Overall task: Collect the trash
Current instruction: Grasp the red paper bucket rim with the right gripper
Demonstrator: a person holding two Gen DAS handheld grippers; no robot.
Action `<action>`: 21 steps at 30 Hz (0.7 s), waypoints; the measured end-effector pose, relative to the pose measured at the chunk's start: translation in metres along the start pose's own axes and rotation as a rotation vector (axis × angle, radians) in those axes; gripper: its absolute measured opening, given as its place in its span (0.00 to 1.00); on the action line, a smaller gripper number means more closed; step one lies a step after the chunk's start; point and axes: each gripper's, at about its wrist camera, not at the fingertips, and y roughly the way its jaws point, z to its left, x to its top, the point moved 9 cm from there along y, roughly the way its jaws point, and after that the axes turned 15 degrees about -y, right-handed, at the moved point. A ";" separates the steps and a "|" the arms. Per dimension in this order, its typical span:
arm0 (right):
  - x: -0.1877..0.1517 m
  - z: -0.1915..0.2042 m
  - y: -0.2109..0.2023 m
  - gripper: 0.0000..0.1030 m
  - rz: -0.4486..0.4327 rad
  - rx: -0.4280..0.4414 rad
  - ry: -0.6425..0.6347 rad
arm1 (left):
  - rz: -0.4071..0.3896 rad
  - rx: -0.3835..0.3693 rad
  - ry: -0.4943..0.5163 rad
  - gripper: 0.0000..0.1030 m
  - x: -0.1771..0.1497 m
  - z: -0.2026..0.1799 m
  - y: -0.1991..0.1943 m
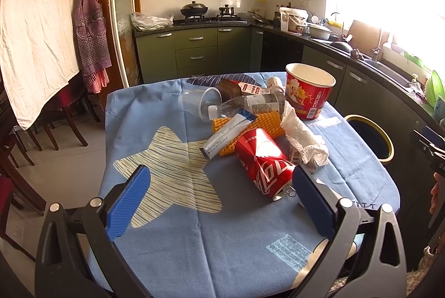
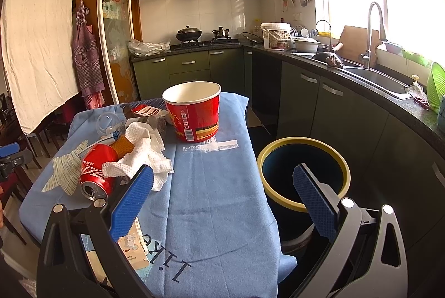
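A pile of trash lies on the blue tablecloth (image 1: 172, 228): a dented red cola can (image 1: 262, 159), a crumpled white paper towel (image 1: 303, 136), a red paper bucket (image 1: 310, 90), a clear plastic bottle (image 1: 244, 104), a clear cup (image 1: 198, 103), an orange foam net (image 1: 274, 122) and a white wrapper (image 1: 225, 135). My left gripper (image 1: 219, 184) is open and empty above the cloth, its right finger beside the can's mouth. My right gripper (image 2: 222, 184) is open and empty, near the can (image 2: 96, 168) and towel (image 2: 141, 156). A dark bin with a yellow rim (image 2: 303, 170) stands right of the table.
A small carton (image 2: 132, 245) lies under my right gripper's left finger. Green kitchen cabinets (image 2: 328, 108), a counter with a sink (image 2: 381, 78) and a stove (image 1: 208, 17) surround the table. Wooden chairs (image 1: 55, 125) stand to the left under a hanging white sheet (image 1: 39, 28).
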 end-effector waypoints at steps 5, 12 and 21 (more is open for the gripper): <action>0.019 -0.001 0.012 0.96 0.011 0.096 -0.006 | 0.045 -0.020 -0.004 0.94 0.003 -0.001 0.007; 0.080 -0.016 0.073 0.96 0.162 0.268 0.045 | 0.119 -0.051 -0.008 0.94 0.032 -0.003 0.030; 0.117 -0.030 0.227 0.71 0.534 0.326 0.103 | 0.217 -0.110 -0.014 0.94 0.057 -0.023 0.060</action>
